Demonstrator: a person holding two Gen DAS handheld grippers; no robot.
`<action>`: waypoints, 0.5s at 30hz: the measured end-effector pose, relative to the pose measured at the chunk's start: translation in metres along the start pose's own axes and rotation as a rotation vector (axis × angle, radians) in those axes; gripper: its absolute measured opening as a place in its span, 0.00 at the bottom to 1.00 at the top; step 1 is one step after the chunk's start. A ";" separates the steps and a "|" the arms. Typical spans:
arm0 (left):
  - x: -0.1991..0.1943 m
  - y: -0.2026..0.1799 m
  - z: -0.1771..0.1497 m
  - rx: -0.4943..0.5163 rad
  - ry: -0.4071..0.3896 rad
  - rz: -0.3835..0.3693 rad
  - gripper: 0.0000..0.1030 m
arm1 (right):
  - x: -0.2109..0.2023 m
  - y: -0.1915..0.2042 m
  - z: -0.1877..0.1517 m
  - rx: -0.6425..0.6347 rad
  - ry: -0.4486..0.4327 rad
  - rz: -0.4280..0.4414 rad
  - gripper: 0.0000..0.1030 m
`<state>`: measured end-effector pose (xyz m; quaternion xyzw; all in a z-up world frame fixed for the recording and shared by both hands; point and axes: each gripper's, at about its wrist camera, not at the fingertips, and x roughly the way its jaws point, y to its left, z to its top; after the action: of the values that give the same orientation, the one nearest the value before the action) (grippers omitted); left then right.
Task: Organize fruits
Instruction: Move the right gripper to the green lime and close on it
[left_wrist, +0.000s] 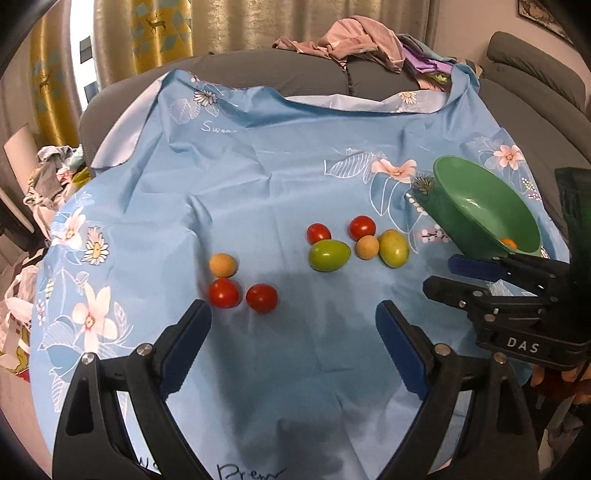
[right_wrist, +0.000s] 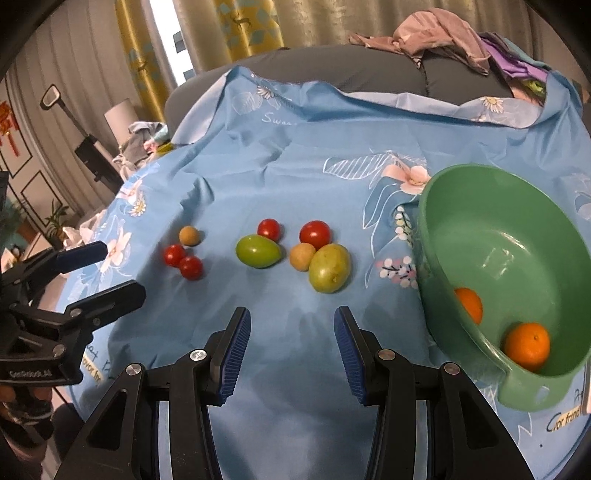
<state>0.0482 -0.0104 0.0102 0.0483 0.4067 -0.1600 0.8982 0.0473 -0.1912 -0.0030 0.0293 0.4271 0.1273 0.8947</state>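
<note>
Two oranges (right_wrist: 526, 350) in green bowl (right_wrist: 498, 221)

Looks like a home living room: grey sofa (left_wrist: 332, 70) piled with clothes (left_wrist: 354, 40), yellow patterned curtains (left_wrist: 159, 33), floral blue cloth (left_wrist: 258, 177) spread as a work surface.

Fruit on cloth, bowl at right

Blue flowered cloth (right_wrist: 295, 155) over grey sofa (right_wrist: 332, 70); green plastic bowl (right_wrist: 461, 206) on its right w/ two oranges (right_wrist: 526, 345) inside; left of bowl a cluster of five small fruits (right_wrist: 295, 251), further left three more (right_wrist: 184, 251); clothes pile (right_wrist: 443, 37) behind.
</note>
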 end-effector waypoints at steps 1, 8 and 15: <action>0.003 0.001 0.001 0.000 -0.001 -0.007 0.88 | 0.004 0.000 0.002 0.000 0.005 -0.005 0.46; 0.032 0.008 0.009 -0.007 0.021 -0.060 0.80 | 0.027 -0.002 0.010 -0.027 0.016 -0.038 0.46; 0.056 0.005 0.018 0.018 0.052 -0.100 0.78 | 0.049 -0.008 0.022 -0.028 0.069 -0.114 0.46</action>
<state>0.0976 -0.0232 -0.0192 0.0400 0.4306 -0.2071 0.8776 0.0960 -0.1854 -0.0276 -0.0119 0.4567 0.0829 0.8857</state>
